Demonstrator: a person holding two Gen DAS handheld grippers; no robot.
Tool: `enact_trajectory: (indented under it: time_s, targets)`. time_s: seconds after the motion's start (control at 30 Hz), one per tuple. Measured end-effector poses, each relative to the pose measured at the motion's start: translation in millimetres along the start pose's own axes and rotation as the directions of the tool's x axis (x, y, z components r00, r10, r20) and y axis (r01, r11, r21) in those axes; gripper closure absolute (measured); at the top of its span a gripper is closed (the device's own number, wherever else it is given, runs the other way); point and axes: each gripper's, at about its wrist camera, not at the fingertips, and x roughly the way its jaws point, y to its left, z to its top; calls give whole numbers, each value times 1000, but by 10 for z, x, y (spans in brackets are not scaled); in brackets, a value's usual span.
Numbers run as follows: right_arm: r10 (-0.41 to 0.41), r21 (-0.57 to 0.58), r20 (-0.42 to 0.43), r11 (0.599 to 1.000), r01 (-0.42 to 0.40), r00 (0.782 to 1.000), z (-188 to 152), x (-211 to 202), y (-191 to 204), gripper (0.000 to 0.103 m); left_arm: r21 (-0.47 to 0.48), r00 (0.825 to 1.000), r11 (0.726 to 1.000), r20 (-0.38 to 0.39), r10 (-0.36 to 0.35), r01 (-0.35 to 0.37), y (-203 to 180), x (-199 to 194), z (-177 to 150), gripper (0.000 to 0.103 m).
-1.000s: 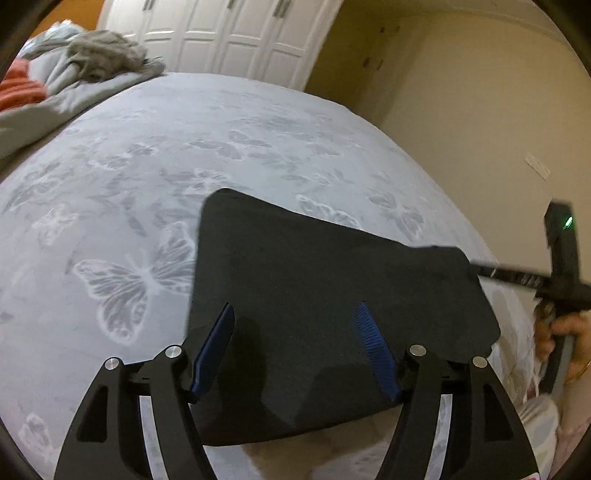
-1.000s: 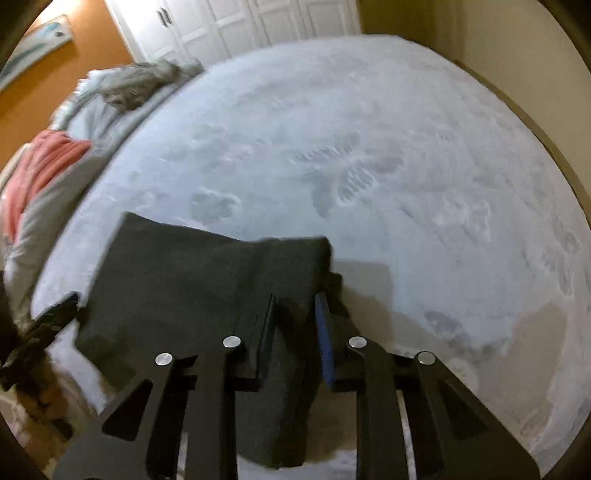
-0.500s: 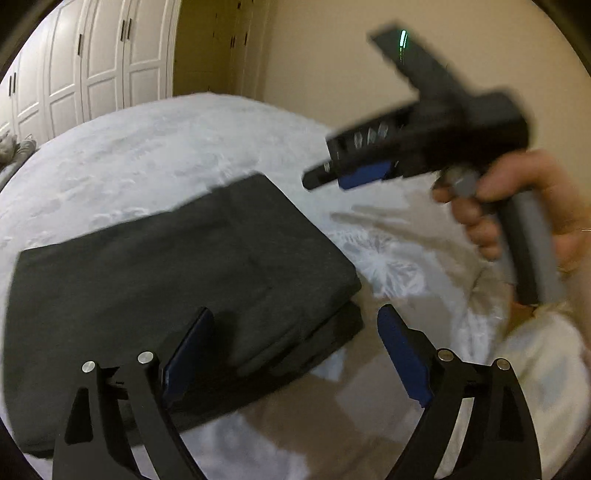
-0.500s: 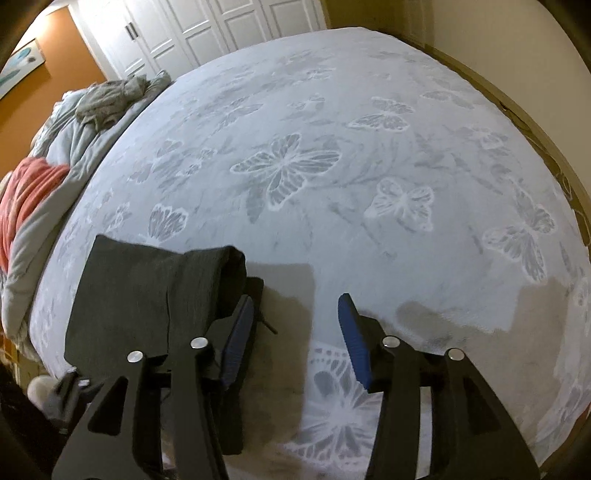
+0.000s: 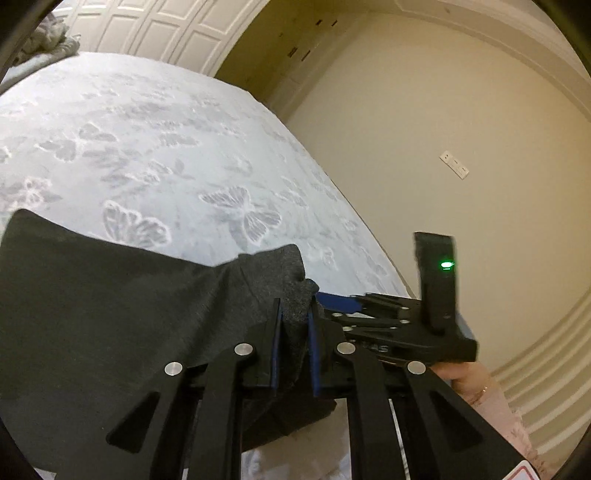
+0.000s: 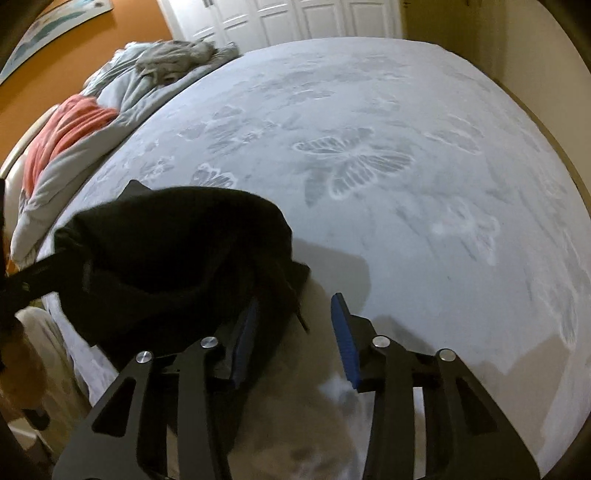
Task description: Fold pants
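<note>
The dark grey pants point(image 5: 110, 314) lie folded on the bed, their near right corner pulled up. My left gripper point(image 5: 295, 302) is closing its jaws on that corner, and the blue pads press the fabric from both sides. In the right wrist view the pants point(image 6: 173, 251) are bunched into a dark mound at the left. My right gripper point(image 6: 295, 301) is closing with a wide gap. A fold and drawstring hang by its left pad point(image 6: 243, 339), while the right pad point(image 6: 343, 339) touches nothing. The right gripper point(image 5: 334, 302) sits just right of the held corner.
A grey bedspread point(image 6: 406, 184) with a butterfly pattern covers the bed. Crumpled grey and coral bedding point(image 6: 74, 125) is piled at its far left. A cream wall point(image 5: 443, 129) runs close along the bed's right side. White closet doors point(image 6: 295, 18) stand behind.
My left gripper swung right and shut on the pants' near corner, raising it. My right gripper let go of the pants, opened, then narrowed. The flat fold has bunched up.
</note>
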Motion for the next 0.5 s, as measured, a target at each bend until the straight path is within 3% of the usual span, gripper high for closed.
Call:
enact_trajectory:
  time_s: [0.07,0.1,0.2,0.3,0.43,0.5]
  targets:
    - [5,-27,-27,1000,-6,1000,48,137,22,81,-11,1000,1000,1,3,-3,-5,-27,4,94]
    - [8,-41,-41,999,-9,999,64,179,43,97,-13,1000,1000,-1,9,-9,4,-31,3,94]
    - [-12,-112,-43,994,7,999,71,65,233,101,-8,1000,1000,9,30,-29,17,-68,-7,94]
    - [55,-171,-39,983,-61,998,-47,-137,550,101,-3,999,1000,11,30,-30,32,-85,-13,94]
    - [121,-147,-134,979,-140,984,-136,143,771,101,-2,1000,1000,-3,12,-12,17,-15,-28,94]
    - [119,-130,-167,981,-141,979,-124,305,793,100,14,1000,1000,-12,21,-21,-29,31,-56,94]
